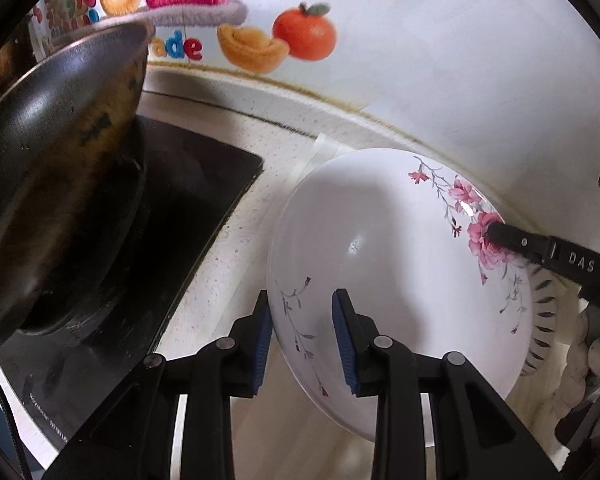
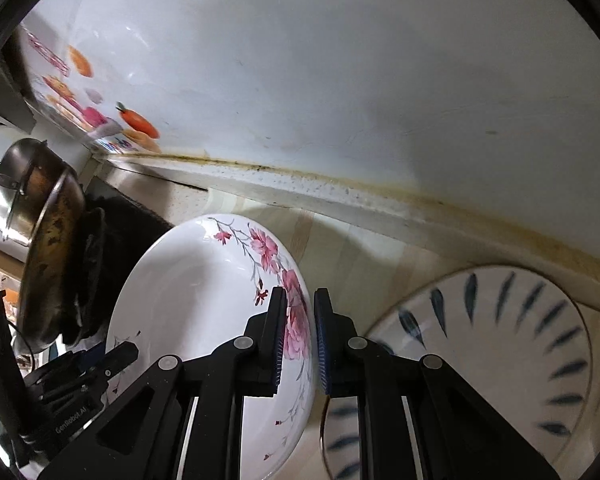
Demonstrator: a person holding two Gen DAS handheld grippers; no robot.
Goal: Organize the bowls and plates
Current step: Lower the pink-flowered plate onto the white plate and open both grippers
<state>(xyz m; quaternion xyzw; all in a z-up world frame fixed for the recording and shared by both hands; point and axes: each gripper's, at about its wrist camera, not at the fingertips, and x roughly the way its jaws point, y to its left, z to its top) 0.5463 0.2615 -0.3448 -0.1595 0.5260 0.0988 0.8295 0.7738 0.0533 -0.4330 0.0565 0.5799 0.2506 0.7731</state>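
Leftmost, in the left wrist view, a dark wok (image 1: 60, 152) is seen tilted on a black cooktop (image 1: 188, 216), with colourful stickers (image 1: 260, 40) on the white wall (image 1: 460, 60) behind it. Further right, a white floral plate (image 1: 388, 264) is held above the pale countertop (image 1: 236, 264). Its near rim is straddled by the left gripper (image 1: 302, 340), one blue-padded finger (image 1: 262, 344) being set outside the rim and the other (image 1: 346, 344) over the plate's inner face; the plate is grasped there, though whether both pads actually press on it cannot be told for certain. At the far right edge of the same plate, a black finger of the right gripper (image 1: 512, 240) is seen lying over the pink flowers.

In the right wrist view, the wok (image 2: 48, 264) and a steel pot (image 2: 8, 200) are found at the far left, and the left gripper (image 2: 116, 358) is seen at the plate's lower left edge. The floral plate (image 2: 204, 312) is held tilted, and its flowered rim is clenched between the narrowly spaced fingers of the right gripper (image 2: 300, 340). To the right, a second plate with blue leaf marks (image 2: 500, 352) is seen lying on the countertop (image 2: 360, 248), just beside the floral plate and partly hidden behind the gripper.
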